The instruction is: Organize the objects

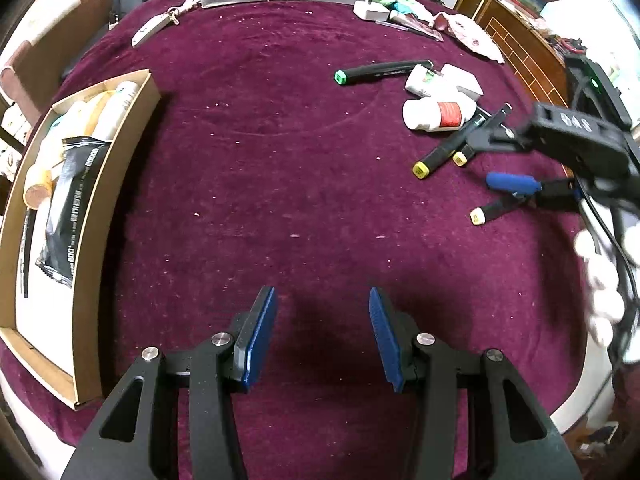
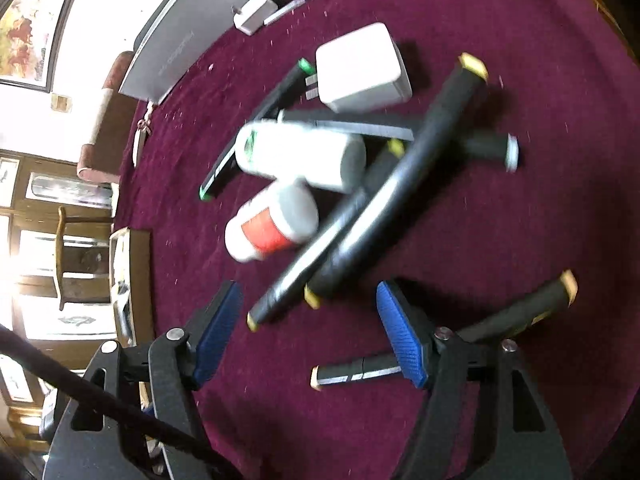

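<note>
Left gripper (image 1: 322,336) is hanging open over bare maroon cloth (image 1: 280,160), lower centre, nothing between the pads. Right gripper (image 2: 310,336) is standing wide open, empty, over the marker pile (image 2: 360,216) at frame centre. Cardboard tray (image 1: 120,184) is sitting far left, already holding bottles and a black packet.

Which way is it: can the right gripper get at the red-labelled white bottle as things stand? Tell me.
Probably yes. The right gripper is open and empty, and the red-labelled bottle lies just ahead, uncovered; crossed black markers beside it crowd one side.
</note>
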The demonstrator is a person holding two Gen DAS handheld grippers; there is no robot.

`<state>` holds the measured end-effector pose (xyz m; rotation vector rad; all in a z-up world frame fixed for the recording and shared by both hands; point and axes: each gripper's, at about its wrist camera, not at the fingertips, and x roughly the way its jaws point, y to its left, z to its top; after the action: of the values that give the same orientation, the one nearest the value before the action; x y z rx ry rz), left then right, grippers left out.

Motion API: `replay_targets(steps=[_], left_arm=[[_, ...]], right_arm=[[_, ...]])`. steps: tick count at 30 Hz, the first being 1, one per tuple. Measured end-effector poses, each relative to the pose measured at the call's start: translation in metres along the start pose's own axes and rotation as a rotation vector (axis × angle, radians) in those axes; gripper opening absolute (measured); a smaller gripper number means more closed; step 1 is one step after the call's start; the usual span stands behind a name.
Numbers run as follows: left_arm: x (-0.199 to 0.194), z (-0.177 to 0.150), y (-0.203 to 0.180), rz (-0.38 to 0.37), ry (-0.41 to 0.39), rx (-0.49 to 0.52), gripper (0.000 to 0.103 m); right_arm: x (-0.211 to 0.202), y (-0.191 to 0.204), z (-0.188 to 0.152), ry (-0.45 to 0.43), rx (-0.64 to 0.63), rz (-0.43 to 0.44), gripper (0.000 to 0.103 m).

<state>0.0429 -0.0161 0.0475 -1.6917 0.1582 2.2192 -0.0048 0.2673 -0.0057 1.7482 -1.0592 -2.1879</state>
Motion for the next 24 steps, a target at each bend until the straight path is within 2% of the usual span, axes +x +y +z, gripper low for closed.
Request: replay_targets(steps=[4, 6, 9, 14, 15, 17, 19, 24], left_arm=[[0.003, 0.0, 0.0, -0.011, 0.011, -0.009, 0.042], [0.003, -0.001, -0.001, -0.01, 0.012, -0.008, 0.042], [0.003, -0.004, -0.002, -0.009, 0.012, -0.006, 0.042], [0.003, -0.011, -0.002, -0.009, 0.021, -0.013, 0.042], [0.003, -0.013, -0.001, -0.01, 0.021, -0.016, 0.042], [0.002, -0.016, 0.001, -0.001, 0.019, -0.039, 0.042], [0.0, -0.019, 0.005, -0.001, 0.016, -0.053, 0.042], [-0.002, -0.024, 0.017, -0.003, 0.011, -0.089, 0.042]], right_arm=[[-0.004, -0.008, -0.019, 0.027, 0.007, 0.032, 0.07], [-0.006, -0.006, -0.021, 0.023, -0.004, 0.001, 0.067], [-0.014, 0.006, -0.016, -0.046, -0.052, -0.112, 0.068], [-0.007, 0.04, 0.003, -0.149, -0.212, -0.401, 0.066], [-0.003, 0.043, 0.006, -0.156, -0.222, -0.427, 0.062], [0.011, 0.049, 0.013, -0.146, -0.231, -0.455, 0.044], [0.014, 0.052, 0.016, -0.168, -0.235, -0.463, 0.043], [0.012, 0.05, 0.016, -0.139, -0.238, -0.423, 0.028]])
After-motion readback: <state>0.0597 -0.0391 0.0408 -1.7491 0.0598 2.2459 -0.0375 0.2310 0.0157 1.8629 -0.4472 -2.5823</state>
